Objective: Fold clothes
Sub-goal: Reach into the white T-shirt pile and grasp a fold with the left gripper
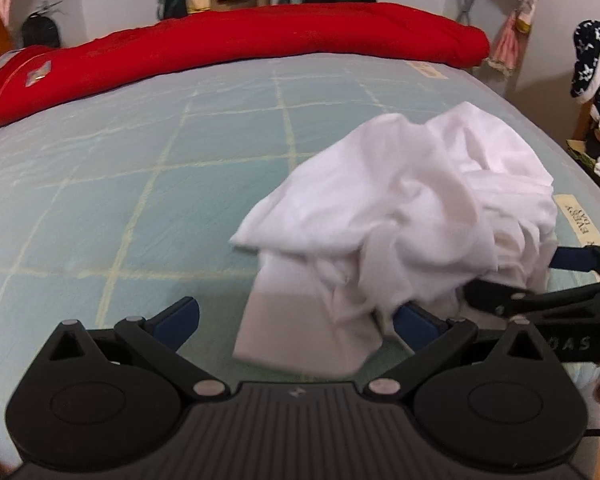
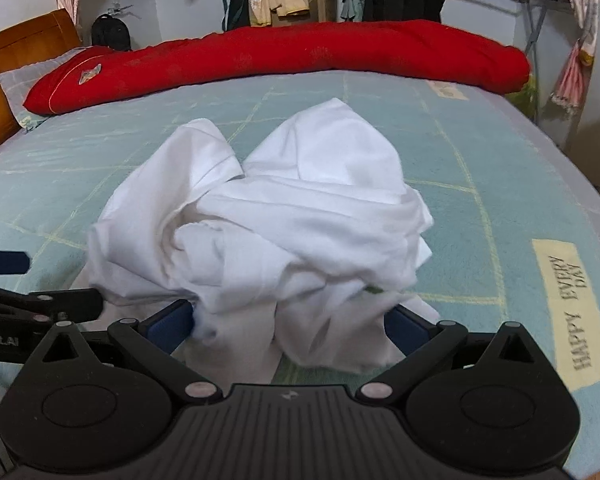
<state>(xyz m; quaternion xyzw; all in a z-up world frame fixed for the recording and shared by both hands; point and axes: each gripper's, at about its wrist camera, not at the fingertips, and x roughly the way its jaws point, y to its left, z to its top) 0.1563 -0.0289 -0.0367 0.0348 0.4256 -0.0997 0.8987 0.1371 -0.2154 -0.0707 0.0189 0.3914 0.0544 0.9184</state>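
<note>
Cloth: a crumpled white garment (image 2: 276, 224) lies heaped on the near part of a bed (image 2: 452, 168), soft and matte, with rounded folds and no flat edge laid out. The bed's cover is pale blue-green, a slightly fuzzy weave crossed by thin yellowish grid lines. The right wrist view alone shows the garment centred, its two peaked lobes at the far side, and a cream label (image 2: 572, 312) woven with dark lettering to the right; a wooden headboard (image 2: 16, 64) appears at far left. The left wrist view places the garment to the right of centre and alone shows a dark star-patterned cloth (image 1: 596, 60) hanging at the right edge. Both views show a long red quilt (image 1: 236, 44), rolled and plump, lying across the far side of the bed. The left gripper (image 1: 296, 322) has its jaws wide, one blue pad clear on the bed cover, the other against the garment's near hem. The right gripper (image 2: 288, 326) likewise has wide jaws, with the garment's near folds bulging between them, not clamped.
</note>
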